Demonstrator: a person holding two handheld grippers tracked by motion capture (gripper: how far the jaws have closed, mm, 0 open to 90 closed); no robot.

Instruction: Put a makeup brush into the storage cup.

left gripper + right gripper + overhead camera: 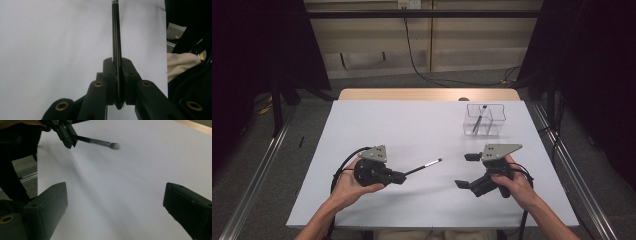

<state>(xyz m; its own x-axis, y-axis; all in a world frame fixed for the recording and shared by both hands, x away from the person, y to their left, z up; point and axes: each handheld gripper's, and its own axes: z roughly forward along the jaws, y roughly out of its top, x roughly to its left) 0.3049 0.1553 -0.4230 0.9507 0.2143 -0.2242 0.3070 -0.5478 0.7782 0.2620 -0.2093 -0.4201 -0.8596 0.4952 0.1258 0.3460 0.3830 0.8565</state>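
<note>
The white surface (pixel 412 130) spans the middle of the high view, with a wooden edge along its far side and grey floor with metal rails to either side.

Toward its far right corner stands a clear plastic container (pixel 484 120), split into compartments by a middle wall. A thin dark stick-like thing (pixel 480 119) leans inside it, its top near the far rim; which compartment its foot stands in cannot be told.

The left hand (pixel 347 185) comes in from the bottom left and holds the left tool (pixel 399 176) low over the surface, pointing level toward the right and slightly away. Its jaws are clamped narrow on the handle of a black makeup brush (pixel 424 166). In the left gripper view the black handle (pixel 116 50) runs straight out between the two pads, with a silver band at its far end. In the right gripper view the brush's soft, pale tip (pixel 114 146) hangs just above the surface.

The right hand (pixel 514 182) holds the right tool (pixel 466 171) near the front right of the surface, pointing left toward the brush. Its jaws stand wide apart with nothing between them, only bare surface.

The brush is near the middle of the surface, well apart from the container, and the space between them is open. A black cable (pixel 343 167) loops from the left tool around the wrist.
</note>
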